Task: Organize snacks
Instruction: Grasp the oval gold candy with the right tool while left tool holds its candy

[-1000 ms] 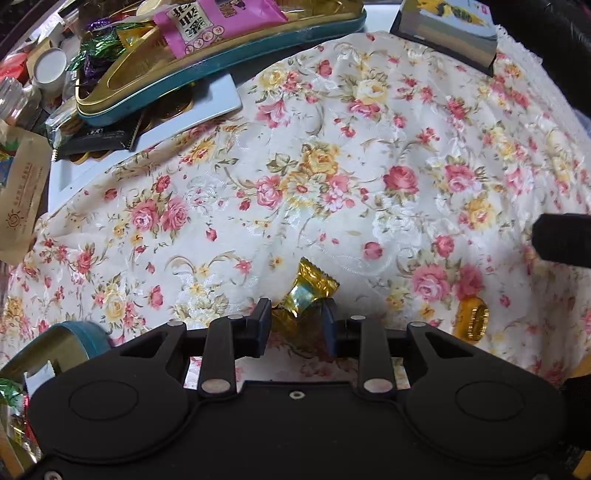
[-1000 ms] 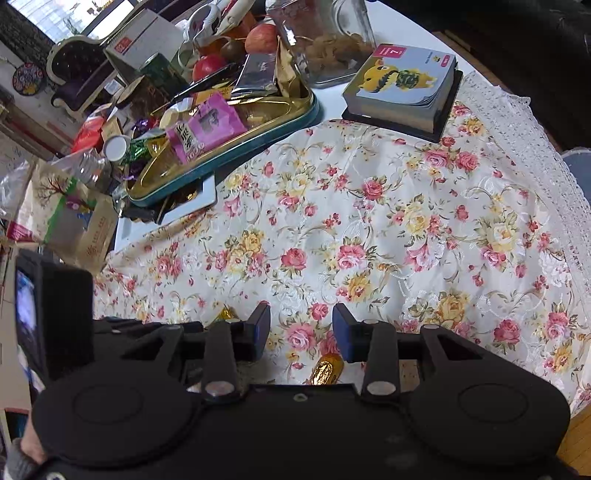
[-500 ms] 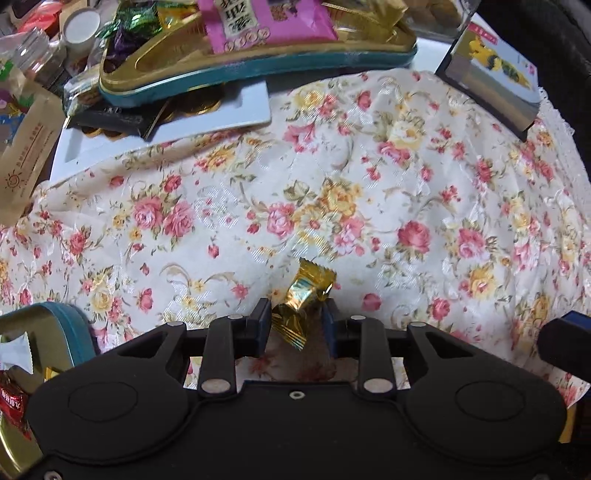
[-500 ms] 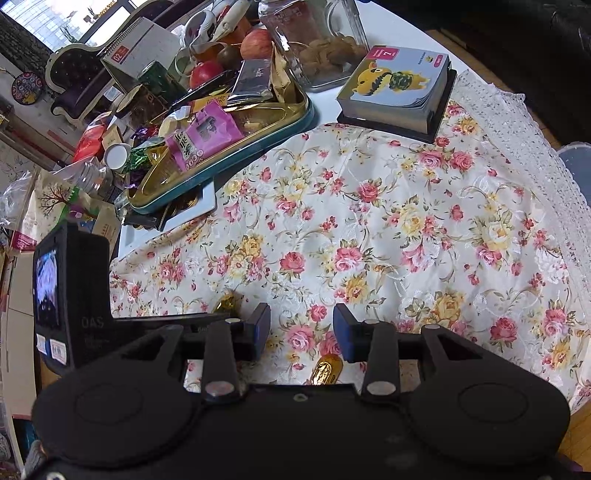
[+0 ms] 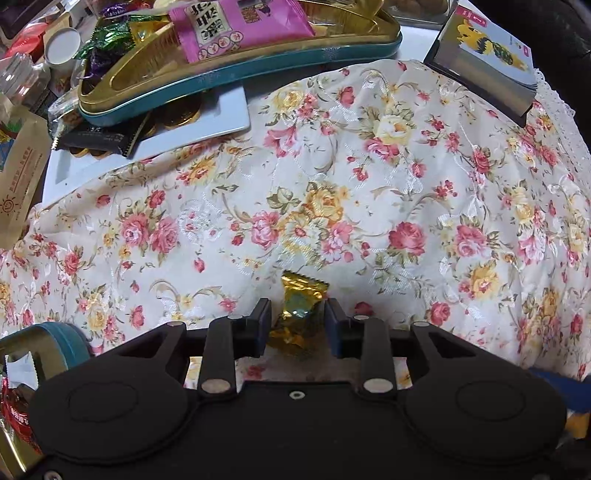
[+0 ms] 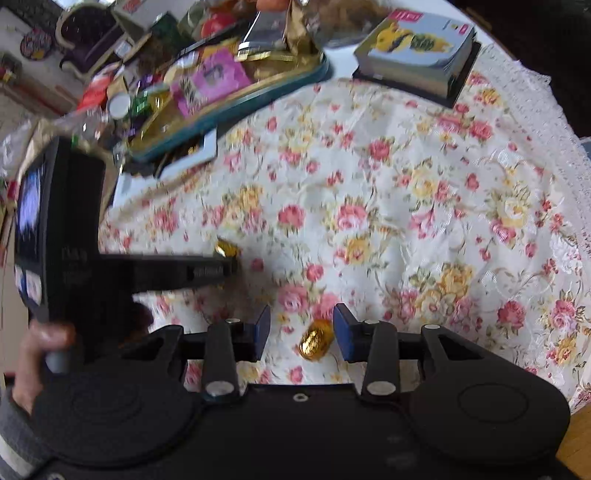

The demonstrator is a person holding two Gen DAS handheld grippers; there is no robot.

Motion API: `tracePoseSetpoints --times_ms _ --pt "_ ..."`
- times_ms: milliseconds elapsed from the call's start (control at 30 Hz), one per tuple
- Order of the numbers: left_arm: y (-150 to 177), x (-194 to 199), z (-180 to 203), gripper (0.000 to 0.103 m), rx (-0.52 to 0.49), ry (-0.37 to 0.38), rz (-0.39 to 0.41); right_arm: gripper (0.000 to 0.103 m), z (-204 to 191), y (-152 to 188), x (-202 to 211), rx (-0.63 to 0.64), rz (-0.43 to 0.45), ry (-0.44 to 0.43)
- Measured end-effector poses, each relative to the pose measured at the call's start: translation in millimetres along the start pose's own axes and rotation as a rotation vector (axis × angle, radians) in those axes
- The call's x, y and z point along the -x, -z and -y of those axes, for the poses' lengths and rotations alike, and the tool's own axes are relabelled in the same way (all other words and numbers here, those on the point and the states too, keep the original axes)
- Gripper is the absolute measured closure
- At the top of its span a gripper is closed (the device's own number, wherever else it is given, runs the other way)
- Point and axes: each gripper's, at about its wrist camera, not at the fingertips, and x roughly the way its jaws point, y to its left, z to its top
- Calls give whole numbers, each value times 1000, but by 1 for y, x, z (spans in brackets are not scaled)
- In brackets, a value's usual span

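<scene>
Floral tablecloth (image 5: 369, 177), book (image 6: 417, 51) at its edge

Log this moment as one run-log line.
left gripper: jaws opening, gold-wrapped candy between them | right gripper: open over gold foil egg on floral tablecloth | phase: picking

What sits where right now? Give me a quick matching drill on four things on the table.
1 twisted gold candy
2 gold foil egg
3 pink packet
4 book

A in the tin tray
B inside the right gripper, untouched
C on the floral cloth, far corner
D inside the left gripper

Pairs: 1-D, 2-B, 3-A, 4-C. The left gripper's jaws are opening, the candy between them.
</scene>
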Motion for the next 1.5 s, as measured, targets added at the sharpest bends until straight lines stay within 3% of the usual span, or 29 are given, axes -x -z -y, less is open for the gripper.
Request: tracePoseSetpoints --times_ms 100,267,400,600,733,933,1167,1367,1500 --pt "-4 -4 3 76 33 15 -17 62 -3 8 -10 41 -43 6" --pt "-8 -12 0 77 109 29 -63 62 -7 16 -23 89 -75 16" --pt "-4 -15 -17 77 173 39 -119 62 -2 18 -38 54 -105 37" --pt "8 -17 -31 77 181 -14 -151 66 1 19 -51 49 -125 54" --pt "17 -18 -40 77 196 -11 -168 66 5 19 -63 -34 -144 11" --pt "25 -18 -46 76 216 8 -179 66 5 9 -60 -93 -99 -101" --pt "17 -22 -48 75 226 5 -189 58 -13 8 -30 156 62 20" --pt "16 -25 -50 75 226 16 -198 57 -28 19 -40 342 61 29" --pt "15 -25 -49 75 224 8 -200 57 -36 32 -52 461 81 78"
